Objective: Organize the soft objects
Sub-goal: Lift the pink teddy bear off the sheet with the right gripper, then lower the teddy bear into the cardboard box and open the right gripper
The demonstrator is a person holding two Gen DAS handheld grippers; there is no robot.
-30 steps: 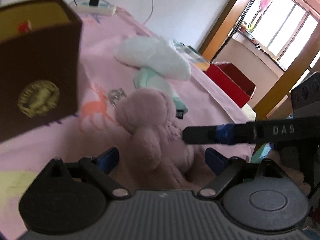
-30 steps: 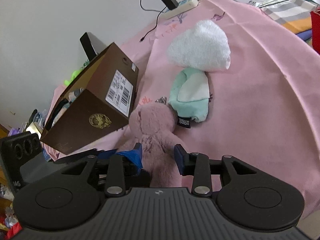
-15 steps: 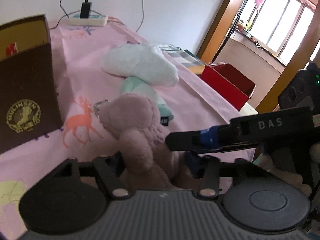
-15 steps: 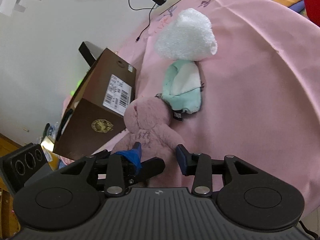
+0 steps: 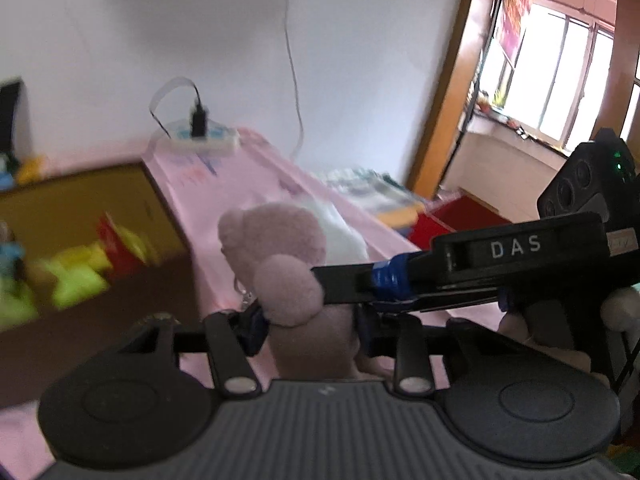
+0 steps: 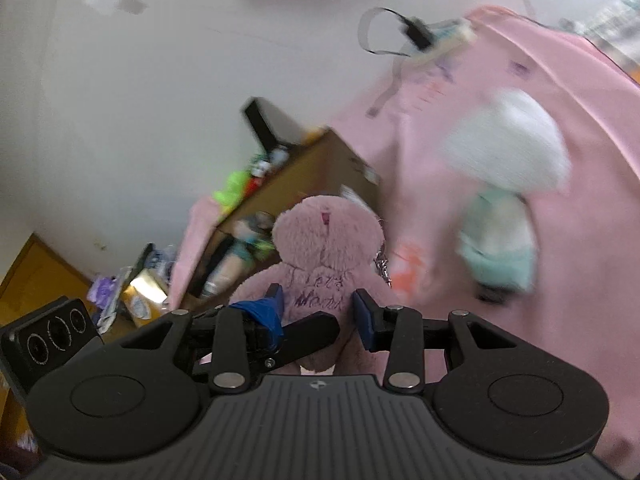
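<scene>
Right, pink bed sheet point(image 6: 580, 184) fills the right half of the right wrist view, and runs up the centre of the left wrist view. Brown box point(image 5: 92, 236) sits at left centre in the left wrist view, open top showing blurred yellow-green and red items inside; in the right wrist view it's mid-frame, behind the toy's head. White fluffy item point(image 6: 508, 148) at upper right of the right wrist view, blurred, with a mint green soft item point(image 6: 496, 248) just below it, touching.

Pink plush toy point(image 6: 324, 256) is dead centre low in both views, upright, raised off the sheet, metal keychain hanging at its side. Left claw point(image 5: 310, 326) narrowed onto the toy's body, blue pads pressing both flanks. Right claw point(image 6: 318, 310) likewise closed on the toy, pads at either side of its embroidered chest; its finger crosses the left wrist view from the right, touching the plush. Power strip point(image 5: 200, 140) at the sheet's far end, upper centre-left.
</scene>
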